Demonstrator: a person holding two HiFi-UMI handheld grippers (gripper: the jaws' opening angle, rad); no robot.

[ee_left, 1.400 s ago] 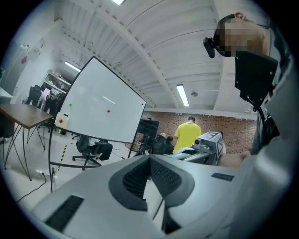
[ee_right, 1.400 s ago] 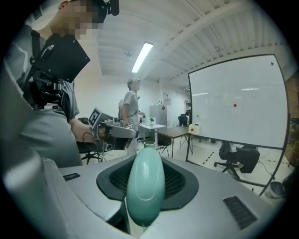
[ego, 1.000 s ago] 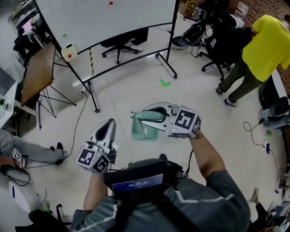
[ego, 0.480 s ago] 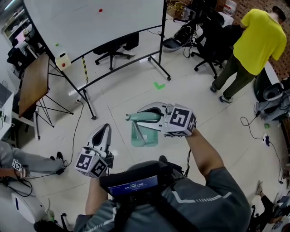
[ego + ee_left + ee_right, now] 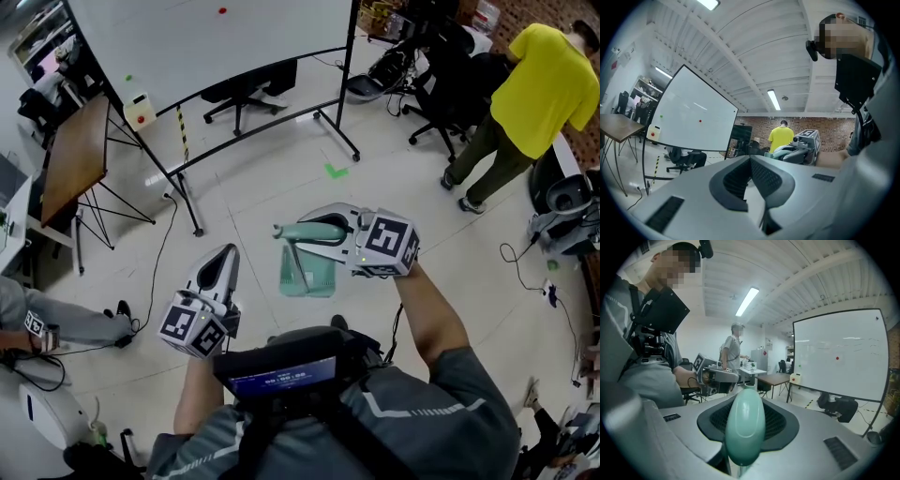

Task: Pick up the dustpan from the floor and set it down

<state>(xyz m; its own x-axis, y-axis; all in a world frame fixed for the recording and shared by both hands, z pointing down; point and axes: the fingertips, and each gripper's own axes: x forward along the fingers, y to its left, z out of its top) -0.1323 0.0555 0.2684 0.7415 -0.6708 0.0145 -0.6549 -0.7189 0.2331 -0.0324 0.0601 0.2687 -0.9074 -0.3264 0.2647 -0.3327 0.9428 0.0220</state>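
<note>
Right gripper (image 5: 319, 228) has its fingers clamped on the green handle of the dustpan (image 5: 307, 272). In the right gripper view the rounded handle end (image 5: 744, 430) fills the gap between the dark ribbed pads (image 5: 780, 420) and sticks out past them toward the camera. Head view: the handle runs roughly level and points to the picture's left, past the fingertips. The pan hangs below it, open side facing up in the picture. The pan looks clear of the floor (image 5: 272, 197), carried in front of the person's torso, though the steep top-down angle makes the gap hard to judge. Left gripper (image 5: 225, 255) sits lower left in the head view, well apart from the dustpan, pointing away from the person. Its fingers (image 5: 761, 176) meet at the tips with nothing between them, so closed and empty. The left gripper view also shows the right gripper's marker cube (image 5: 807, 137) off to the right. Background: a whiteboard (image 5: 216, 37) on a wheeled frame stands ahead, an office chair (image 5: 248, 94) sits behind it, and a green tape mark (image 5: 336, 172) is on the floor beyond the dustpan. A person in a yellow shirt (image 5: 544, 84) stands upper right, and a seated person's leg (image 5: 56, 314) shows at the left edge.
</note>
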